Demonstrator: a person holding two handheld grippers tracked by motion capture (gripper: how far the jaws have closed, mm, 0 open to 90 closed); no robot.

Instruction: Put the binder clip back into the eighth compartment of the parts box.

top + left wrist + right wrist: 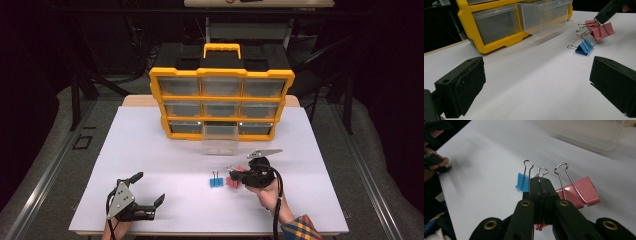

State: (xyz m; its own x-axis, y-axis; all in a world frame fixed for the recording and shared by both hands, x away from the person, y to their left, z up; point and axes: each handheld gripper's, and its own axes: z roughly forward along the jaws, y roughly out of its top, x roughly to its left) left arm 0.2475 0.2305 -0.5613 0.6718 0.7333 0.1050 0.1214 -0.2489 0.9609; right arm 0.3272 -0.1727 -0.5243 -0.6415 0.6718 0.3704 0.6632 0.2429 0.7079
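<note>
Matte black right tool (541,183) clamps the pink binder clip's (584,191) wire handle; left tool (536,85) gapes.

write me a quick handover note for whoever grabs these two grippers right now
Right gripper: shut on a wire handle of the pink binder clip, clip low at the white table.
Left gripper: open, holds nothing, near the table's front edge.
Blue binder clip: on the table beside the pink one, untouched.
Yellow organizer: bottom middle clear drawer pulled out.
Done: pink clip gripped. Left: probably both clips into the drawer.
</note>
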